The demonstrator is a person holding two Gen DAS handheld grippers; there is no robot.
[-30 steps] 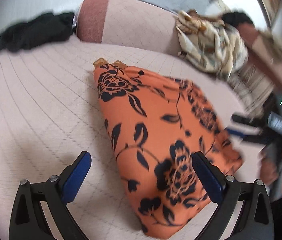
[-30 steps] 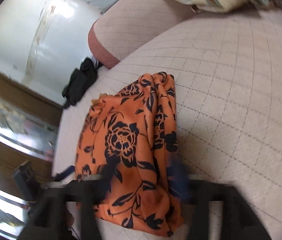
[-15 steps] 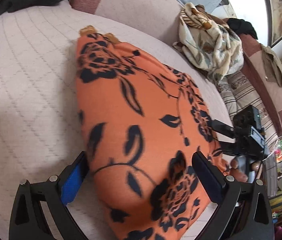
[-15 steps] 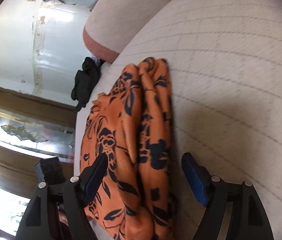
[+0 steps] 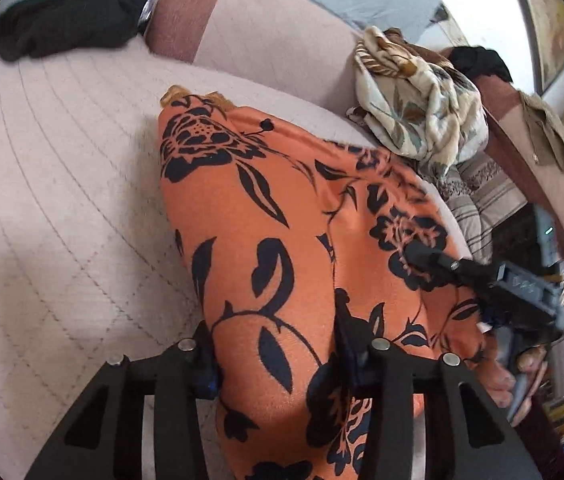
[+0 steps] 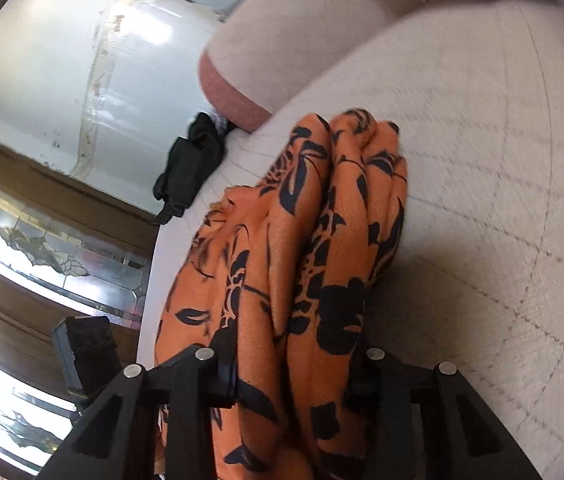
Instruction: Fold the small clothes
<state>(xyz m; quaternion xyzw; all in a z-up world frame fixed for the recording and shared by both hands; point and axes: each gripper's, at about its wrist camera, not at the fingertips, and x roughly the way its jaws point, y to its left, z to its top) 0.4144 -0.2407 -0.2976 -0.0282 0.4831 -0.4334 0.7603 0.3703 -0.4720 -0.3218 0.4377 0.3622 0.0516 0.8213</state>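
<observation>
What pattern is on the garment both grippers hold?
Orange garment with dark navy-black flowers; clearest in left wrist view.

A black garment [image 5: 70, 20] and a floral blanket [image 5: 421, 108] lie on the quilted sofa [image 5: 62, 200].

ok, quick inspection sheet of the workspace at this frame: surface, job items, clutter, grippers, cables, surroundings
Surface: quilted pale pink cushion, sofa-like, with a bolster at the back.
Job's things: orange floral garment, folded lengthwise, bunched into ridges in the right wrist view.
Clutter: black clothing at the far corner; cream patterned blanket heaped by the backrest; striped fabric beneath it.
Grippers: left gripper shut on the garment's near edge; right gripper shut on a bunched fold, fingers pressed into the cloth.
Cables: nothing seen.
Surroundings: white wall, wood-framed leaded glass, framed picture.
</observation>
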